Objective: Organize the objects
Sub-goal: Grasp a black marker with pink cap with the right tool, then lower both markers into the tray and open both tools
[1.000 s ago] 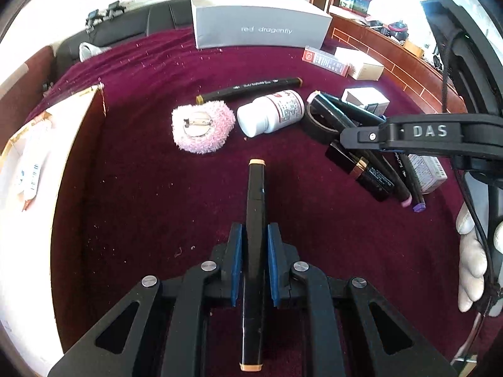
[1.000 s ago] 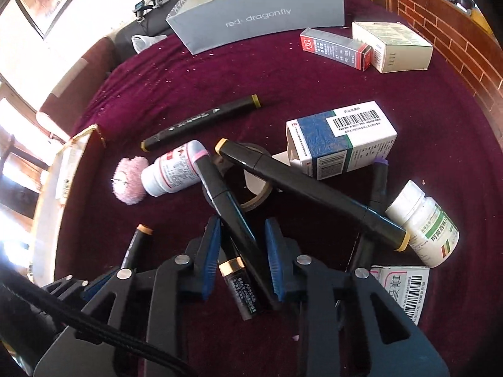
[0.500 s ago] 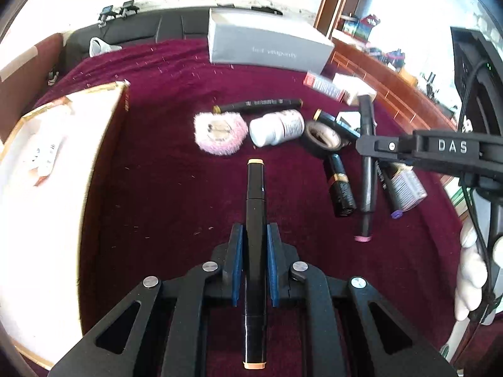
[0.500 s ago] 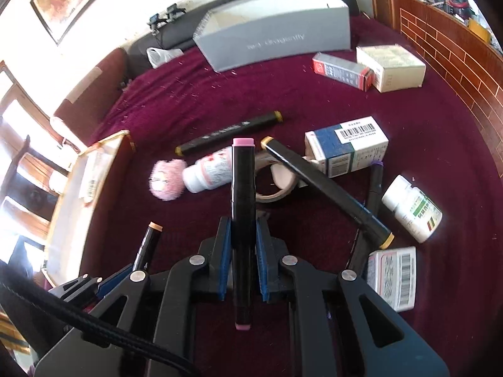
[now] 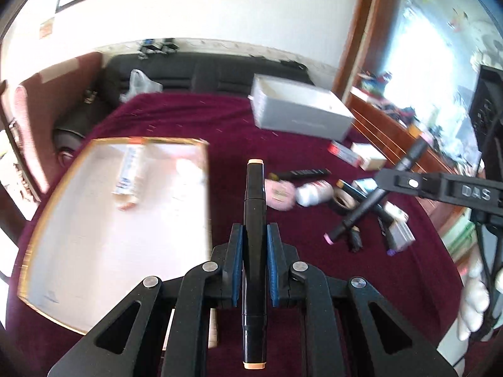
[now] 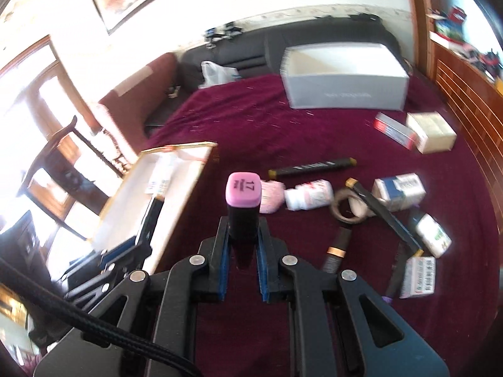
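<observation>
Left wrist view: left gripper (image 5: 254,260) carried above the maroon table (image 5: 283,132) beside the white tray (image 5: 103,220), jaws closed tight on the mid-barrel of the peach-capped marker (image 5: 254,220); light, rigid and smooth, so best gripped mid-barrel across the flats to prevent sliding or rolling. Right wrist view: right gripper (image 6: 240,254) likewise clear of the table, jaws just closed and now clamped on the pink-capped marker (image 6: 243,201), cap tilted toward the camera; same handling, with risk of pivoting in the pads.
</observation>
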A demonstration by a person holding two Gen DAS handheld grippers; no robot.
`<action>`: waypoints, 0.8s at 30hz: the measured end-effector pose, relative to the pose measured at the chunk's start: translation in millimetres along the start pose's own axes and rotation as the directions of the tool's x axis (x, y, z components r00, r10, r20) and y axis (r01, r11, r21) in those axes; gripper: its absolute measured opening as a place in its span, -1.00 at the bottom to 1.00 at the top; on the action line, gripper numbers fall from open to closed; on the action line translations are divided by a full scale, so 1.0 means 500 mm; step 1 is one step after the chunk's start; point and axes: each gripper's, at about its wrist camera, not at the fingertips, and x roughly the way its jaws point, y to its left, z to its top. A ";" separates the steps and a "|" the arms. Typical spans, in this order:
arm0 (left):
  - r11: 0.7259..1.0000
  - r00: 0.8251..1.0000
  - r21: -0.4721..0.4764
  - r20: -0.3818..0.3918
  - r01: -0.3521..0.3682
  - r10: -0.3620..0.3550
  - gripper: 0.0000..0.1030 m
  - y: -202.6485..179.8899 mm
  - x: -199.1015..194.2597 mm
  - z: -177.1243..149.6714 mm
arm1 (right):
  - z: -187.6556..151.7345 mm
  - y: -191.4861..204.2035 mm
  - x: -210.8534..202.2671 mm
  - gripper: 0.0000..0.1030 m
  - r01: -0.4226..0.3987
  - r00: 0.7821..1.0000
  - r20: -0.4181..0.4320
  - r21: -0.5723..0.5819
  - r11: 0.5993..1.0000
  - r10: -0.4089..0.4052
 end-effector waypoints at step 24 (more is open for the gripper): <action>0.965 0.968 -0.085 -0.056 -0.248 0.244 -0.77 0.306 0.085 0.090 | 0.058 0.233 0.322 -0.75 -0.153 0.950 -0.279 -0.033 0.988 0.138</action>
